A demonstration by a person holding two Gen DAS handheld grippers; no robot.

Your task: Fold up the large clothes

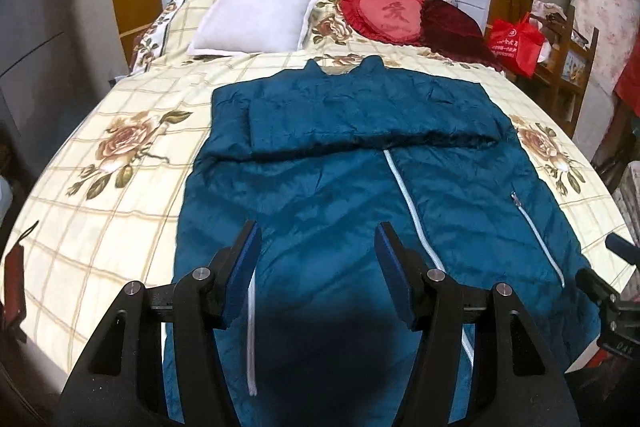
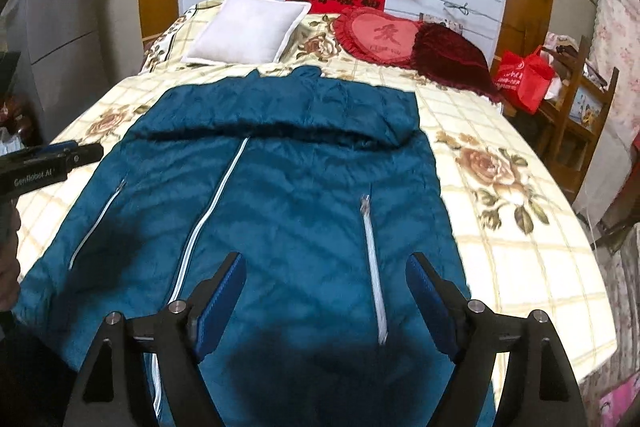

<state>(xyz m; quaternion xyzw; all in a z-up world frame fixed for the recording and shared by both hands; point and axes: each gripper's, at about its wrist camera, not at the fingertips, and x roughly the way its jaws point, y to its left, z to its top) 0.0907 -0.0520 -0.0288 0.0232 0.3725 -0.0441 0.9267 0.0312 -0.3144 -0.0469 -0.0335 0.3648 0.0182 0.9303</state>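
Observation:
A large teal padded jacket (image 1: 340,179) lies front-up on the bed, with its sleeves folded across the chest as a band (image 1: 360,119). White zips run down its middle and its pockets. The same jacket (image 2: 256,211) fills the right wrist view. My left gripper (image 1: 318,229) hangs open above the jacket's lower part, with nothing between its blue pads. Over the hem area, my right gripper (image 2: 324,261) is also open and empty. It shows too at the right edge of the left wrist view as the right gripper (image 1: 600,267). The left gripper (image 2: 52,159) pokes in at the left of the right wrist view.
The bed (image 1: 120,187) has a cream checked cover with roses. A white pillow (image 1: 256,15), a red heart cushion (image 1: 388,15) and a dark red cushion (image 1: 456,27) lie at its head. A red bag (image 1: 516,43) sits on a wooden shelf at the right. A fridge (image 1: 36,27) stands at the left.

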